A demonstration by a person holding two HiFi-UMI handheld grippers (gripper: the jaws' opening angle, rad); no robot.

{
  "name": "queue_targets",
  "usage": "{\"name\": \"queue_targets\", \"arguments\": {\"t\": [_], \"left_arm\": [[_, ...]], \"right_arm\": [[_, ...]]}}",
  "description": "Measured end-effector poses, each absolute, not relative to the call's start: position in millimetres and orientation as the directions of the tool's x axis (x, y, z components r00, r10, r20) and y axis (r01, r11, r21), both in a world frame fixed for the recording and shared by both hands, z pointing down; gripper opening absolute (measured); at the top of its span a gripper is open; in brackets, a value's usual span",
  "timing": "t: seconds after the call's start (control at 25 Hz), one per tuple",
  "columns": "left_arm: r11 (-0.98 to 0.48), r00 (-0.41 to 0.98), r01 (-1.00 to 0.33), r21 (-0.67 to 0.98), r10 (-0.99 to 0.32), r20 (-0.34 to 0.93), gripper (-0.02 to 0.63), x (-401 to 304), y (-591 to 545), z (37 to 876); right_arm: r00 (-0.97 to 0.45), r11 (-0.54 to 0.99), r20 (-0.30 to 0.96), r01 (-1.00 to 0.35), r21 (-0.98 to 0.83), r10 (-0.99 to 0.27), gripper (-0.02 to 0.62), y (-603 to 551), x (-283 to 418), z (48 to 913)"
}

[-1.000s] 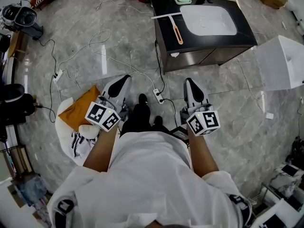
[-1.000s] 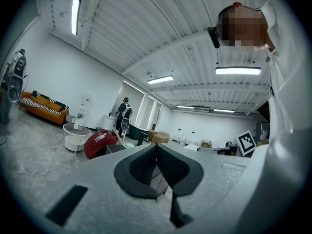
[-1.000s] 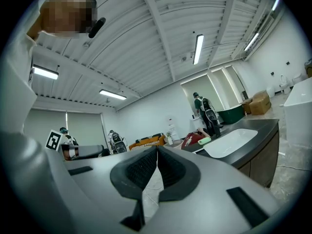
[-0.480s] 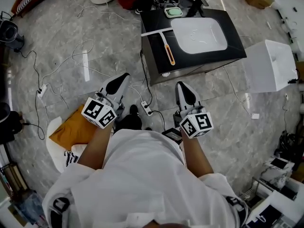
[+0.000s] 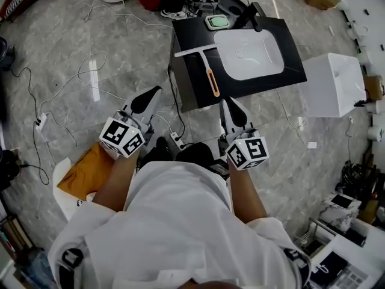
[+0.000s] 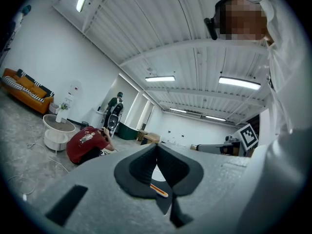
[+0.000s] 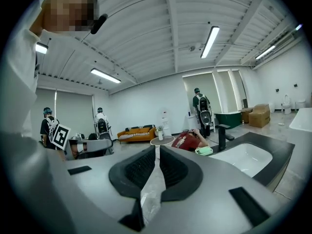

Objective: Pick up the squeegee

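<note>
Orange-handled squeegee (image 5: 212, 80) lies flat on the black counter (image 5: 194, 82), at nine o'clock of the white sink (image 5: 246, 54). It is probably light and stiff, with a slick handle, so grip it mid-handle. The left gripper (image 5: 154, 93) and right gripper (image 5: 229, 103), at six o'clock of it, are closed and empty.

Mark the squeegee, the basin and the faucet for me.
Squeegee (image 5: 212, 82): head view, on its orange handle.
Basin (image 5: 243, 59): head view, on its bare white bottom.
Faucet (image 5: 250, 14): head view, on its black body.
</note>
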State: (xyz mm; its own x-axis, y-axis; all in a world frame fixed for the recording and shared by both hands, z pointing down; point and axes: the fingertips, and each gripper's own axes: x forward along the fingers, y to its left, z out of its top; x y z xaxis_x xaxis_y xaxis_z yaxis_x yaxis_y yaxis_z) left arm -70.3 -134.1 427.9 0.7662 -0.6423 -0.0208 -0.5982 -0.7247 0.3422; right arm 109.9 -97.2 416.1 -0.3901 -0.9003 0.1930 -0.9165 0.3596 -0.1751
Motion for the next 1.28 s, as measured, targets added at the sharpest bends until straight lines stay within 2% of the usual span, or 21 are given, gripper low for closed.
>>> {"name": "queue_targets", "arguments": {"t": [0.2,0.68,1.04,1.28], "left_arm": [[-0.692,0.735,-0.645,0.324,-0.677,0.016,0.015,-68.1,-167.1,440.2],[-0.571,0.624,-0.766,0.296,-0.771,0.129,0.015,-33.1,-243.0,459.9],[-0.437,0.496,-0.857,0.274,-0.842,0.21,0.015,-30.9,-275.8,478.6],[-0.433,0.52,-0.835,0.34,-0.822,0.233,0.015,-54.0,-295.8,512.9]], "right_arm": [[-0.382,0.352,0.196,-0.921,-0.169,-0.903,0.015,-135.9,122.8,424.8],[-0.496,0.453,0.242,-0.866,-0.212,-0.834,0.02,-237.8,178.5,450.1],[-0.626,0.563,0.31,-0.78,-0.273,-0.716,0.078,-285.2,181.4,482.8],[-0.606,0.54,0.426,-0.795,-0.278,-0.672,0.118,-302.6,157.8,522.5]]}}
